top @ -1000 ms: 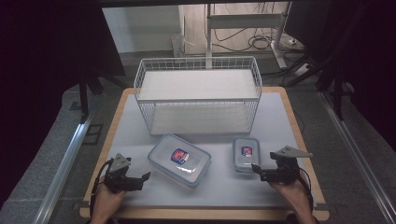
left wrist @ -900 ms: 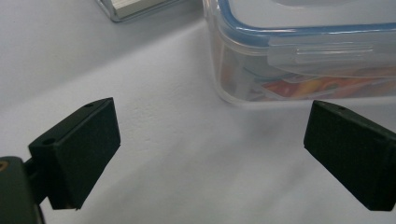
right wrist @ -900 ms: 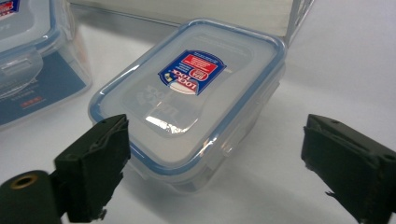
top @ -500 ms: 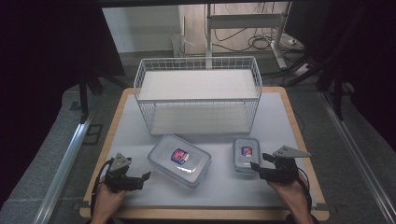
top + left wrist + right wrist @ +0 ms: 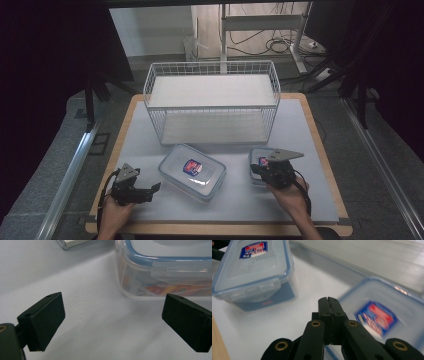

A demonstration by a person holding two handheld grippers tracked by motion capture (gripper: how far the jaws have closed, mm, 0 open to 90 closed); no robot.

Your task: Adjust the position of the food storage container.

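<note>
A large clear lidded container point(image 5: 192, 171) with a red-and-blue label lies on the white mat, and a smaller one point(image 5: 259, 156) lies to its right. My left gripper point(image 5: 154, 189) rests low at the front left, open, its jaws aimed at the large container point(image 5: 162, 270) and a short way from its corner. My left gripper's point(image 5: 112, 320) pads hold nothing. My right gripper point(image 5: 255, 170) hovers over the near edge of the small container point(image 5: 382, 315). Its jaws have just been closing and now my right gripper point(image 5: 329, 300) is shut with nothing between them. The large container point(image 5: 252, 272) lies beyond it to the left.
A white wire basket point(image 5: 212, 100) stands at the back of the mat, with its open side facing the containers. The wooden table edge point(image 5: 220, 229) runs along the front. Cables and a metal stand lie on the floor behind the table.
My right gripper has moved left, from beside the small container to over its near edge. The left gripper and both containers have stayed put.
</note>
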